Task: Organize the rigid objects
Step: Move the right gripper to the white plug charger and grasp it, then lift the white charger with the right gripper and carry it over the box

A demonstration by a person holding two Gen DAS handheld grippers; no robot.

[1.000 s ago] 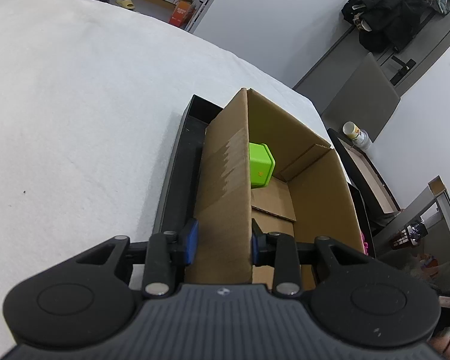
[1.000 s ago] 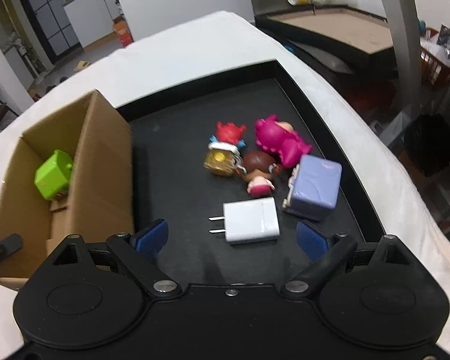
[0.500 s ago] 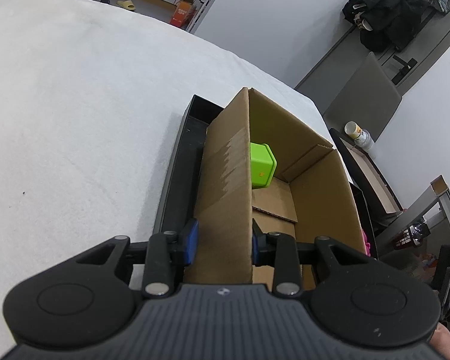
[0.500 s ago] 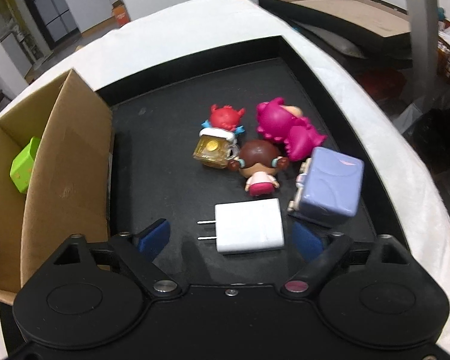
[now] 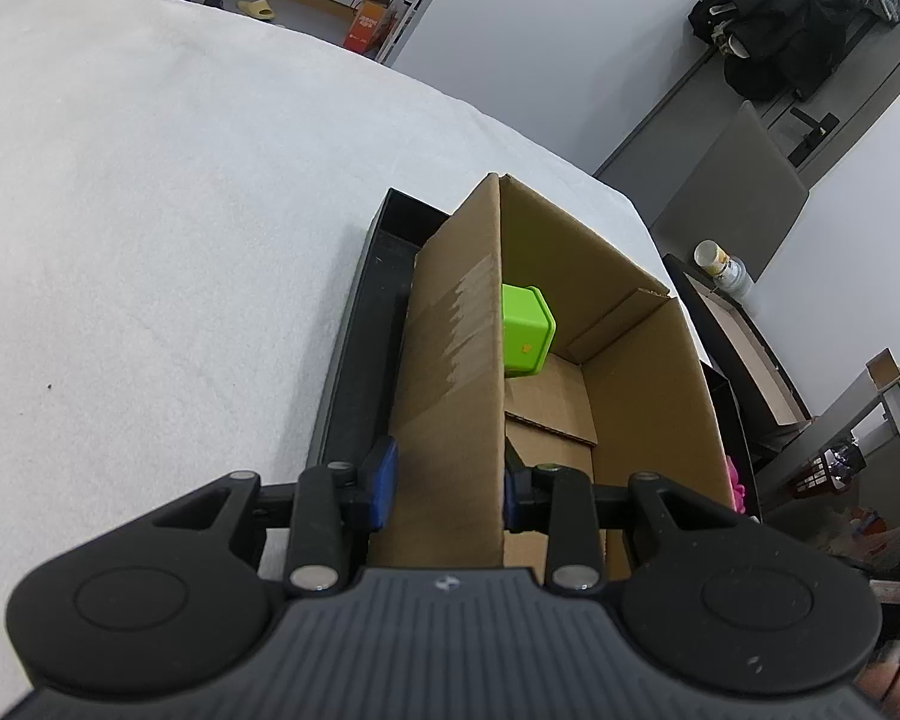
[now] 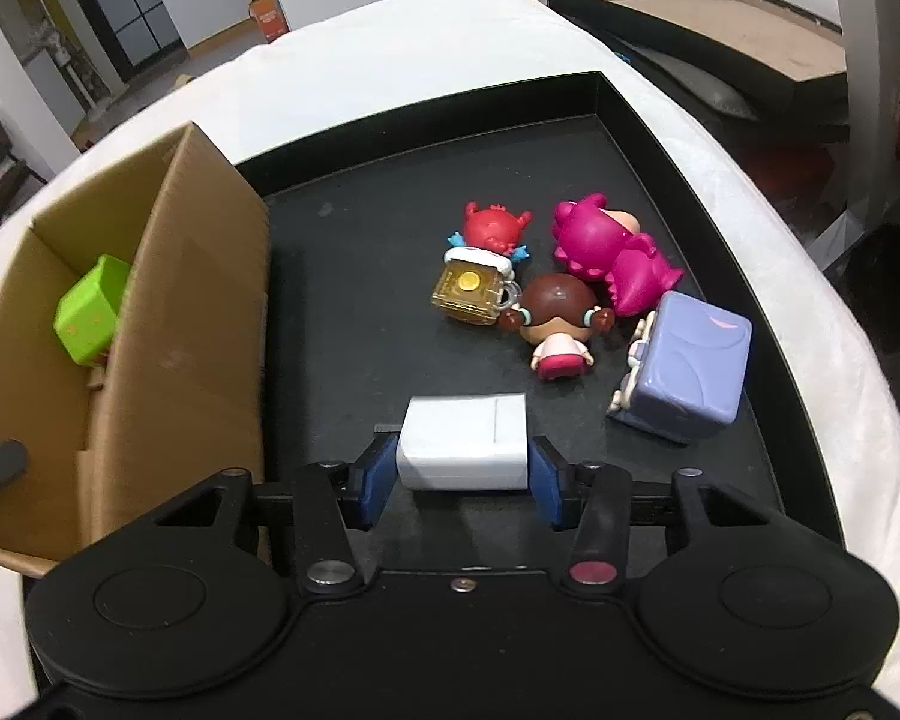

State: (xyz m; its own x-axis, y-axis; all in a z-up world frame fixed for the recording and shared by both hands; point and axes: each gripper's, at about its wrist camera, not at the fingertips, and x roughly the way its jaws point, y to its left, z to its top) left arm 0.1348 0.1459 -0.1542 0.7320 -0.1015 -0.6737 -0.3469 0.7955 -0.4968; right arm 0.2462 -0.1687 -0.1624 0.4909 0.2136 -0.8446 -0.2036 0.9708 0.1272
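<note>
My left gripper [image 5: 447,480] is shut on the near left wall of an open cardboard box [image 5: 450,360]. A green cube [image 5: 525,336] sits inside, against that wall. In the right wrist view, the box [image 6: 192,300] with the green cube [image 6: 90,312] stands at the left end of a black tray [image 6: 354,276]. A white plug charger [image 6: 465,447] lies on the tray between the blue pads of my right gripper [image 6: 462,480]. Its jaws are closing, and both pads touch the charger's sides.
Beyond the charger lie a purple cube toy [image 6: 687,366], a brown-haired doll [image 6: 555,312], a magenta figure [image 6: 606,246], a red figure [image 6: 495,228] and a gold mug charm [image 6: 471,291]. White cloth [image 5: 150,210] covers the table around the tray. A low table stands at the right.
My right gripper's jaws have closed in from wide apart onto the white charger and come closer to the tray. The left gripper and the box have not moved.
</note>
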